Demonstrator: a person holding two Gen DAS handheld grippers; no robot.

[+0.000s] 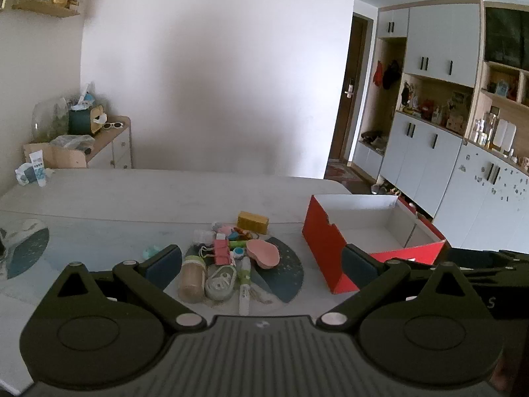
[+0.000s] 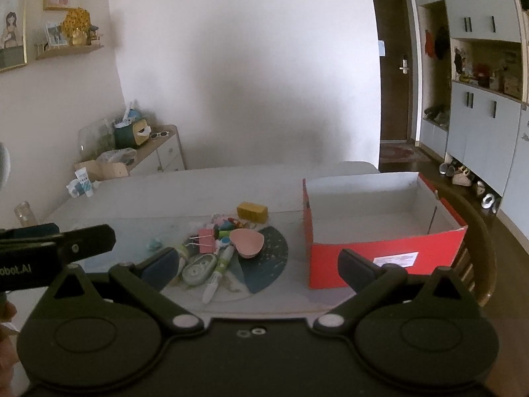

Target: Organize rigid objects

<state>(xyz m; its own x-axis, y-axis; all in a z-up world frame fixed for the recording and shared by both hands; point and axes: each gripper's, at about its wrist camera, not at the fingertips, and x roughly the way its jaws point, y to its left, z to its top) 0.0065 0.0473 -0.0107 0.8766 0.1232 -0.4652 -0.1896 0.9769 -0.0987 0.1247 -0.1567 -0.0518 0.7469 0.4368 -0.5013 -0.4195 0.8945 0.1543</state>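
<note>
A heap of small objects lies on the white table (image 1: 132, 195): a pink heart-shaped dish (image 1: 263, 253) (image 2: 247, 242), a pink binder clip (image 1: 221, 251) (image 2: 205, 240), a yellow block (image 1: 252, 222) (image 2: 252, 211), a tan bottle (image 1: 191, 278), a grey-green correction tape (image 1: 221, 281) (image 2: 198, 268) and a white-green pen (image 1: 244, 281) (image 2: 218, 273). To its right stands an open red box (image 1: 322, 241) (image 2: 380, 258) with a white inside. My left gripper (image 1: 261, 264) is open, held above the near edge of the heap. My right gripper (image 2: 258, 264) is open too, nothing between its fingers.
A white tube (image 2: 84, 183) lies at the table's far left corner, beside a low cabinet (image 2: 158, 155) piled with clutter. White cupboards (image 1: 429, 152) and a dark door (image 2: 395, 76) fill the right. A wooden chair back (image 2: 479, 264) curves behind the box.
</note>
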